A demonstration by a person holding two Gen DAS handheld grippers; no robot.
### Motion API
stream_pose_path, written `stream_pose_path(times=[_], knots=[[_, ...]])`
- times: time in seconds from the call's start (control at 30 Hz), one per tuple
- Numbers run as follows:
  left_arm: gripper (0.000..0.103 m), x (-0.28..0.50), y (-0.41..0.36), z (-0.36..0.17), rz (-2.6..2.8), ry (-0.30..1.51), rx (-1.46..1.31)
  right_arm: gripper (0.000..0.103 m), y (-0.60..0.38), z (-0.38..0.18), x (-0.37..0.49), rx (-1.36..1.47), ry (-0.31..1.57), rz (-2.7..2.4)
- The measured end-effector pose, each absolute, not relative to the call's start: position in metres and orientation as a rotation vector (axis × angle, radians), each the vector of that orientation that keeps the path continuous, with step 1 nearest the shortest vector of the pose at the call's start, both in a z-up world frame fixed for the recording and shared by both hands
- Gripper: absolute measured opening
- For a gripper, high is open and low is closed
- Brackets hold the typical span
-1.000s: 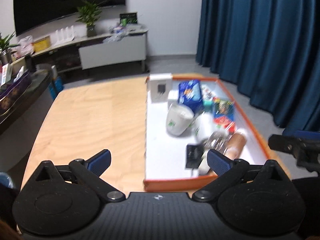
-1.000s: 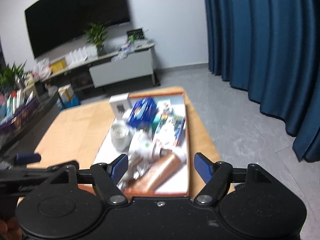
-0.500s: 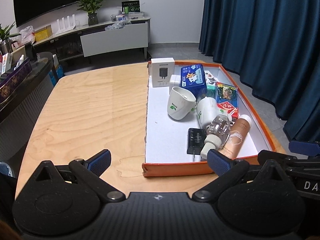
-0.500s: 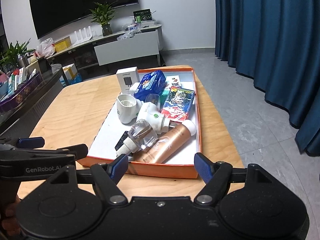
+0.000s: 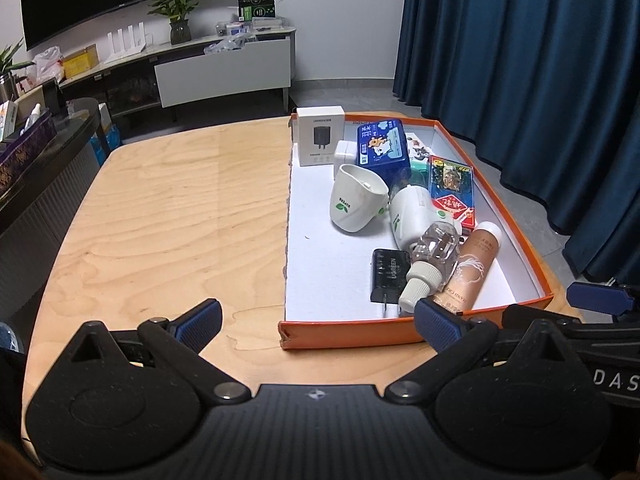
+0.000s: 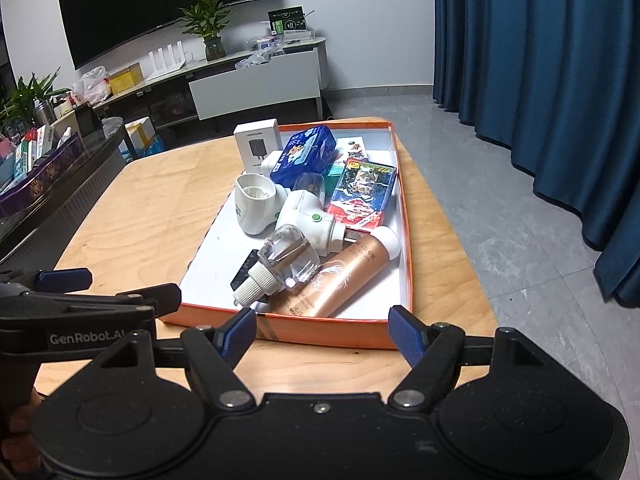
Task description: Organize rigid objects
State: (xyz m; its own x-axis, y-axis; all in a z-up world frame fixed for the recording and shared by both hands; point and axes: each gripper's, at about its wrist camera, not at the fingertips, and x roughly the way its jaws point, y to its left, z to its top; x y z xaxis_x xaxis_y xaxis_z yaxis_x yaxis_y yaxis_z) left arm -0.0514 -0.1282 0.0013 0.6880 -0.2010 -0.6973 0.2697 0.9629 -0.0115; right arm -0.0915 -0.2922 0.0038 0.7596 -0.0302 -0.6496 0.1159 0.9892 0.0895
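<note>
- Orange-walled tray [image 5: 520, 236] with a white floor sits on the right part of the pale wooden counter [image 5: 172, 220], its long side running away from the cameras.
- One copper-coloured tube [image 6: 340, 276] lies flat in the near right of the tray, long axis diagonal, white cap pointing away and to the right.
- One clear bottle [image 6: 280, 260] lies on its side just left of the tube, touching it, its ribbed white cap pointing toward the near left.
- One black charger [image 5: 390, 274] lies flat beside the bottle, prongs pointing toward the near tray wall.
- One white mug-like cup [image 5: 356, 204] lies tipped over mid-tray, its mouth facing up and away.
- One white device with a green button [image 6: 308, 220] lies between cup and card pack, partly under the bottle.
- One blue box [image 5: 382, 148], one red-and-blue card pack [image 5: 450, 188] and one upright white charger box [image 5: 320, 136] fill the far end.
- Left gripper [image 5: 318, 320] hangs released over the near tray corner, jaws wide, nothing between them.
- Right gripper [image 6: 322, 330] hangs before the near tray wall, jaws spread wide and empty.
</note>
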Motion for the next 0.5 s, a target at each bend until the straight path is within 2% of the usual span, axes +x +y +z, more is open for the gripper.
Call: stream_pose_path(times=[0.5], knots=[[0.103,-0.0506,-0.1274,0.0003,-0.275,0.776,0.091,0.086,-0.2921,0.0016,-0.09,0.126,0.711,-0.09]])
